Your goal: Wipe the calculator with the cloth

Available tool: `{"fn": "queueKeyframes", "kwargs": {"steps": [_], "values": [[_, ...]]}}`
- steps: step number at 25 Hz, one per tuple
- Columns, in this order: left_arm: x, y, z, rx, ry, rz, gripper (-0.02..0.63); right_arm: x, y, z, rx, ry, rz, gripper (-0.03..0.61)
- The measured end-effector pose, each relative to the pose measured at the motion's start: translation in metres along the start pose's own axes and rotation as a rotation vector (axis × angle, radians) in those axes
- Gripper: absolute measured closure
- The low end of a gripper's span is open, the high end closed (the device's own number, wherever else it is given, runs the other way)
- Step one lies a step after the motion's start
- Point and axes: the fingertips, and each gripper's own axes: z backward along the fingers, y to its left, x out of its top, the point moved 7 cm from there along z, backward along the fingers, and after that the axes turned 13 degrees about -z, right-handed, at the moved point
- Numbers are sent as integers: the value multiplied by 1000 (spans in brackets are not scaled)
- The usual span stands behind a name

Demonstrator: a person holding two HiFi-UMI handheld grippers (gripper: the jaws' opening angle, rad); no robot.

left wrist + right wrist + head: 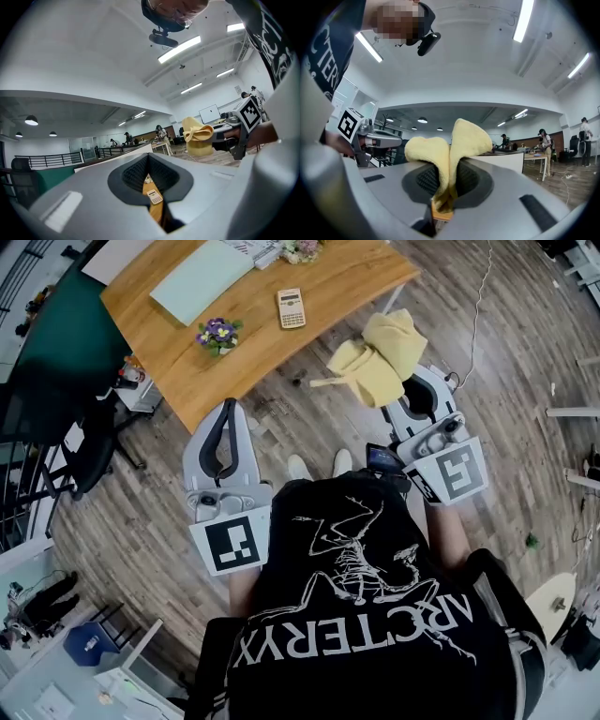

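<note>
The cream calculator (291, 307) lies flat on the wooden table (272, 343), far ahead of both grippers. My right gripper (405, 390) is shut on the yellow cloth (380, 354), which bunches up over the floor short of the table's near edge. In the right gripper view the cloth (451, 147) is pinched between the jaws of the right gripper (449, 187) and flops out to both sides. My left gripper (228, 409) is shut and holds nothing. In the left gripper view a thin slit between its closed jaws shows the calculator (154, 197), and the cloth (199, 136) hangs at the right.
On the table are a small pot of purple flowers (218, 334), a pale green sheet (202, 277) and more flowers (302, 249) at the far edge. A black office chair (89, 451) stands left of the table. Wood floor with a cable (483, 287) lies to the right.
</note>
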Motion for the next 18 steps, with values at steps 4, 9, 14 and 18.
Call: {"fn": "queueKeyframes", "kwargs": {"steps": [4, 9, 14, 18], "values": [[1, 1, -4, 0, 2, -1, 604, 1, -3, -3, -1, 4, 0, 523], [-3, -1, -11, -2, 14, 5, 604, -5, -10, -7, 6, 18, -12, 523], [-2, -1, -46, -3, 40, 16, 604, -5, -39, -26, 22, 47, -33, 523], [-6, -6, -63, 0, 57, 26, 604, -9, -56, -35, 35, 65, -41, 523]]}}
